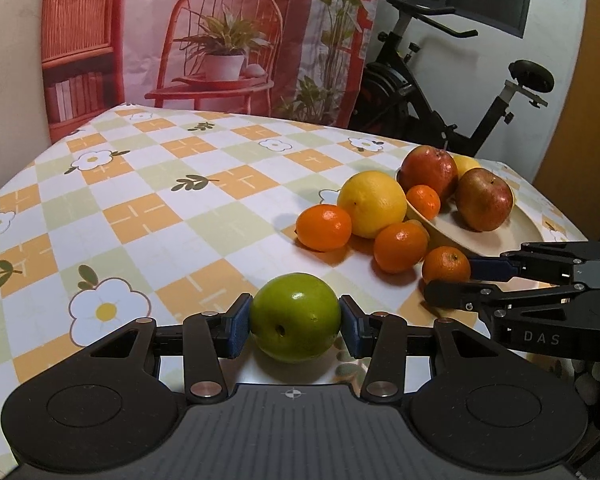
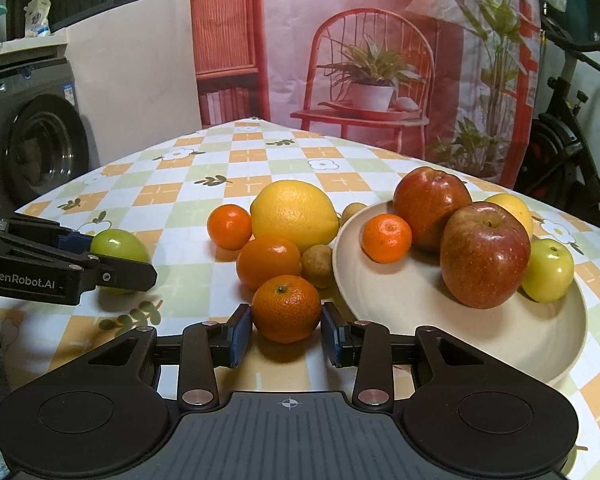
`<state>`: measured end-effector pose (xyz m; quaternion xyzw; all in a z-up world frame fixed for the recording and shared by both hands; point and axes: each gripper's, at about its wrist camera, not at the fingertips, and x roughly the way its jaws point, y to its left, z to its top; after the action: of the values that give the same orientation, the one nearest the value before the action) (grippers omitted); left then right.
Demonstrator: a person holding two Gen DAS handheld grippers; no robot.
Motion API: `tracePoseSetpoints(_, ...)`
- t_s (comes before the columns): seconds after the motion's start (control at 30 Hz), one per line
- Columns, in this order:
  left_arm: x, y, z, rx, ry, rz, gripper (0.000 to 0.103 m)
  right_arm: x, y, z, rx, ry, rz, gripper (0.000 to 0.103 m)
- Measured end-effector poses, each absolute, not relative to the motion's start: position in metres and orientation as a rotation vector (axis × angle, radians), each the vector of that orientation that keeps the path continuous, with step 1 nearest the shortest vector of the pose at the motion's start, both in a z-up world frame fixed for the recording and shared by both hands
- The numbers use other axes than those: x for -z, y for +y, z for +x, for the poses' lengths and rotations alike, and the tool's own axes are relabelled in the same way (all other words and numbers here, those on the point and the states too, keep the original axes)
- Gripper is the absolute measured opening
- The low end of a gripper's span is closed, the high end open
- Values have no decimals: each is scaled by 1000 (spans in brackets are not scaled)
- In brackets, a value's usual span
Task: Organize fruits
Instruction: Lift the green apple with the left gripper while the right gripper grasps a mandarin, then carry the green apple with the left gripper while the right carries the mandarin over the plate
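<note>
Right under my left-hand camera, my left gripper has its blue pads pressed on both sides of a green apple, low in the middle of the frame, the apple sitting on the checked tablecloth. From my right-hand camera the same apple shows at the left edge, half hidden behind the black fingers.

Over on my right gripper, bottom centre of its own view, a small mandarin sits between the pads; the left pad touches the peel, the right one looks just on it too, so I read that as a grip. In the left camera this gripper comes in from the right edge, the mandarin at its tip.

Just behind it lie two more mandarins, a big yellow citrus and two small brown fruits, all bunched against the left rim of the cream bowl. In the bowl, right of centre: two red apples, one mandarin, a small yellow-green apple and a yellow fruit at the back.

Upper right, an exercise bike; upper left in the right view, a washing machine.
</note>
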<state>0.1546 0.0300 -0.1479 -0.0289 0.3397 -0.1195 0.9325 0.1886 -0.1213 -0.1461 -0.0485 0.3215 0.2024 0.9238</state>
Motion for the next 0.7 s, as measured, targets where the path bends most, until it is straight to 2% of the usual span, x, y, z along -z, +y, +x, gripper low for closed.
tracePoseSetpoints(0.27,146,32,154,252,694,-63,49,146,-121,188,-418,651,-94,35)
tracePoseSetpoints(0.7,120,10,167,305,650,20,49,130,-147,168,-408,537,-12,34)
